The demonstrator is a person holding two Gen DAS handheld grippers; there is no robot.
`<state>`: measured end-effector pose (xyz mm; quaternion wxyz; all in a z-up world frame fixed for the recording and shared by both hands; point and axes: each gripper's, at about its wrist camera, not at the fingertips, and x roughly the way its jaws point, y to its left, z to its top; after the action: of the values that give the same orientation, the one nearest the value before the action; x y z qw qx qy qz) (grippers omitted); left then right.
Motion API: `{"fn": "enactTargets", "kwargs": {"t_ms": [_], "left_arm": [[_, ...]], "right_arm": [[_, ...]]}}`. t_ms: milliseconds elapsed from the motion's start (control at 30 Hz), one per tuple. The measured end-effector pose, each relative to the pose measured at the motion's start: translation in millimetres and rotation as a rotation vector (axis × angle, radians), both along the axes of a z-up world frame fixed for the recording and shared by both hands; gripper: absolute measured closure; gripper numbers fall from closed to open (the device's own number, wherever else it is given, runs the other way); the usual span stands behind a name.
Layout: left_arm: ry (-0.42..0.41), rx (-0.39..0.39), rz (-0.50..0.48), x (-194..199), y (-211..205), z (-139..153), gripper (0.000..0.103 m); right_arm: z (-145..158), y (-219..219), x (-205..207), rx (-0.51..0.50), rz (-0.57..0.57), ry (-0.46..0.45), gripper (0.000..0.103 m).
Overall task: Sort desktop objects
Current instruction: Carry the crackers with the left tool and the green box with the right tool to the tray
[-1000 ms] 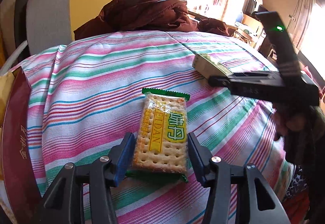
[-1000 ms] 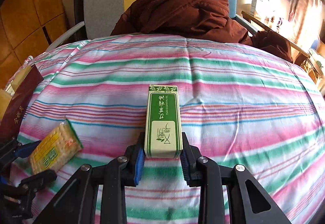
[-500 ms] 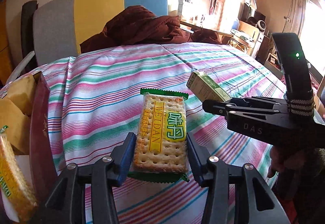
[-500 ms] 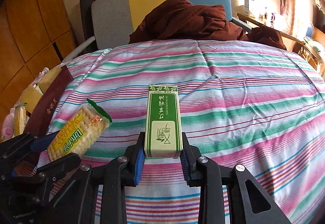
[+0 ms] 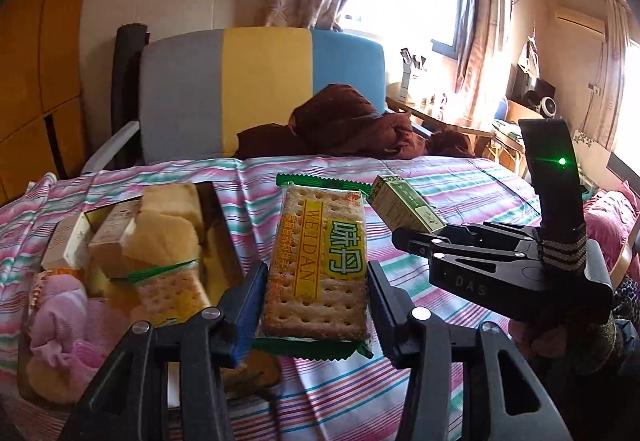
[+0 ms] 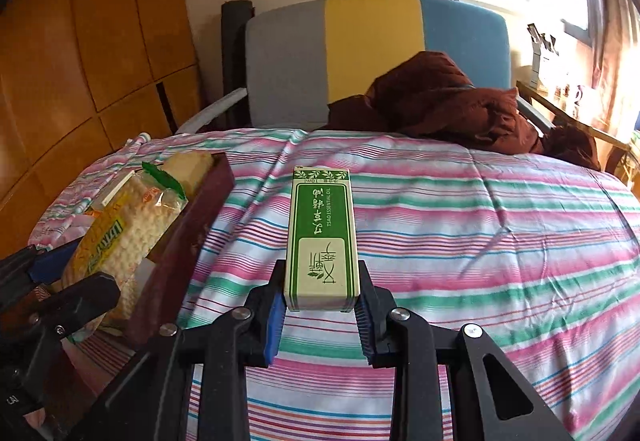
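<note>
We see our left tool (image 5: 316,305) closed on a cracker packet (image 5: 318,261), its blue pads pressing the lower sides of the wrapper while the packet stands up between them, clear of the striped bedcover (image 5: 460,177). Just left of this tool sits a dark red box (image 5: 218,217) holding another cracker packet (image 5: 172,289), pale yellow wrapped pieces (image 5: 164,225) and something pink (image 5: 60,305).

Our right tool (image 6: 320,315) grips a green carton (image 6: 322,237) by its near end, pads tight on both sides, the carton pointing straight ahead above the bedcover. In the left wrist view this tool and its carton hang just right of the held crackers, with a green light on its upright black part. From the right wrist view the left tool and its packet are at the left edge, over the red box's near side.

Beyond both tools, a brown garment (image 6: 452,109) lies heaped against a chair (image 6: 372,53) with a grey, yellow and blue back.
</note>
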<state>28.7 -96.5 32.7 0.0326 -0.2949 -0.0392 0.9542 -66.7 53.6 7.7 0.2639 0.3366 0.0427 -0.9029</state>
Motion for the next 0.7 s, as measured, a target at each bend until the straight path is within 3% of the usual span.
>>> {"fn": "enactTargets", "kwargs": {"t_ms": [267,700], "left_arm": [[0.039,0.007,0.18,32.3,-73.1,10.3,0.053],[0.052,0.018,0.412,62.5,-163.8,4.8,0.053]], "right_arm": [[15.5,-71.2,14.5,0.005,0.14,0.035,0.072],[38.2,-146.5,27.6,-0.014,0.303,0.072,0.072]]}}
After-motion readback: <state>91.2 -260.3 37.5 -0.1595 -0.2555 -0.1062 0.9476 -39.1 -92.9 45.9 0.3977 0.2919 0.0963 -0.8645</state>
